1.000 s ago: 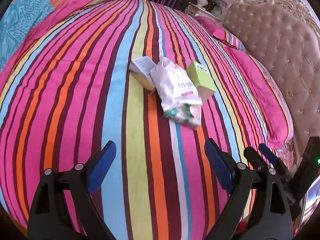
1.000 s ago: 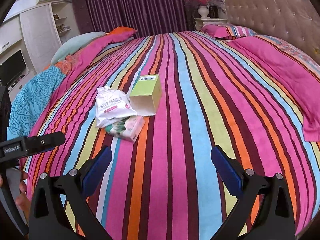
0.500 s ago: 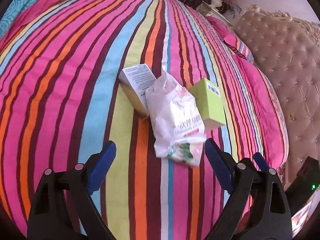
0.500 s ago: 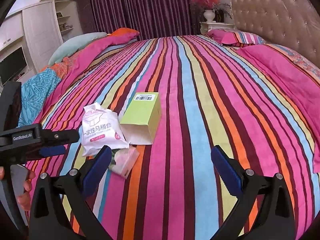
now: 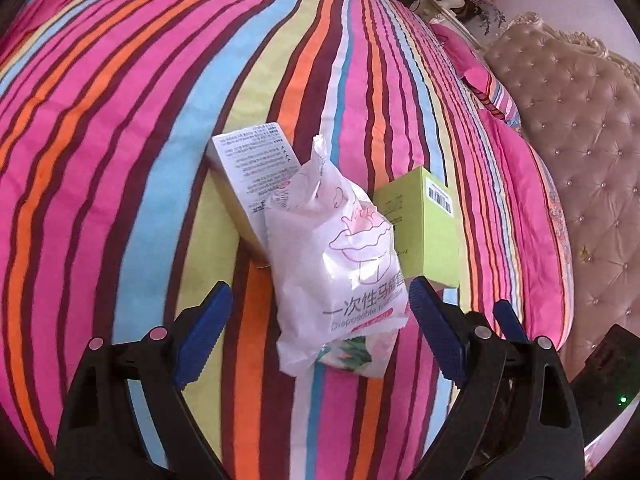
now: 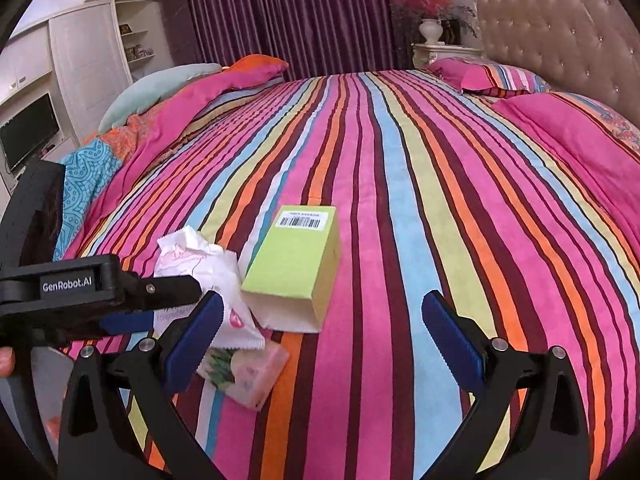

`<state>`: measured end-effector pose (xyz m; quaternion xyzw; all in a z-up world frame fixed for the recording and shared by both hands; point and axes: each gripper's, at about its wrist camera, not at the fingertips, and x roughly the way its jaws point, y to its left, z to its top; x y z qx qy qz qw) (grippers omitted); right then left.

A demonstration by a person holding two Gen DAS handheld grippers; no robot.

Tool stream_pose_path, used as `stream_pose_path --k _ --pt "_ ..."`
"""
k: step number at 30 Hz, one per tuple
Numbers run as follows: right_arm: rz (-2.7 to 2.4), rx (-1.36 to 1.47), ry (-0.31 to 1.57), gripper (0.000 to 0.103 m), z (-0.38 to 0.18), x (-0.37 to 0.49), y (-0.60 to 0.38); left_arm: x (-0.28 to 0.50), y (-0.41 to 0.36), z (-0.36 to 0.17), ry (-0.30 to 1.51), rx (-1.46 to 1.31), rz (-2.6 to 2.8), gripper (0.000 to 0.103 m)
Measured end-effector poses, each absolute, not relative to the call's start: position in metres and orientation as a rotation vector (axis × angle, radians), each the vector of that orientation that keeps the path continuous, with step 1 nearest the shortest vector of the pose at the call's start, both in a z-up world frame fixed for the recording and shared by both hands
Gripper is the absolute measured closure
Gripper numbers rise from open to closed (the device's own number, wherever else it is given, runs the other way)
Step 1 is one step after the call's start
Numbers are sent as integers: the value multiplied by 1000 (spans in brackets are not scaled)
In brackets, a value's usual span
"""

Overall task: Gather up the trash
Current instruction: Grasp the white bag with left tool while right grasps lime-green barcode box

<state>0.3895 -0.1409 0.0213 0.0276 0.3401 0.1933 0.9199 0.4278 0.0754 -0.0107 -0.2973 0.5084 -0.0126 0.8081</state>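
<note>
Trash lies together on the striped bedspread [image 5: 120,160]. A white plastic packet [image 5: 340,264] with pink print lies over a small pink tissue pack [image 6: 248,372]. A white printed box [image 5: 256,168] lies to its left, a green carton [image 5: 424,224] to its right. My left gripper [image 5: 320,336] is open, its jaws on either side of the packet's near end, not touching it. My right gripper [image 6: 320,336] is open and empty, just short of the green carton [image 6: 296,264], whose open end faces me. The left gripper's body [image 6: 80,292] shows in the right wrist view.
A tufted headboard [image 6: 560,28] and pink pillows [image 6: 488,76] are at the right. A folded quilt [image 6: 120,136] lies along the bed's far left. A bedside table with a vase [image 6: 432,40], purple curtains and white cabinets stand beyond.
Both grippers have moved forward toward the trash. The left gripper's jaws now flank the white packet; the right one has come close to the green carton. Both stay open.
</note>
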Motion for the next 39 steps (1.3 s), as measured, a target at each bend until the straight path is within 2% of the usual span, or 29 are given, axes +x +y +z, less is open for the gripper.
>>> stream_pose_path --k 25,27,30,33,35,36,39 --pt "370 -37 751 8 -1 426 -115 455 75 -37 1138 -753 39 16" --pt "367 -35 764 9 -4 430 -114 456 74 -36 1132 -747 42 20" --pt "368 -44 775 10 -8 433 -109 456 74 -37 1119 -760 36 35" --pt "401 -21 815 21 -14 439 -106 454 77 -38 1102 -795 13 48" --pt "430 -23 832 45 -16 439 -102 453 79 -37 1083 -798 9 51" --pt "422 -36 833 52 -16 437 -101 452 80 -37 1072 -797 1 52" --pt "435 3 836 53 -16 435 -107 444 82 -35 1034 -780 -23 55"
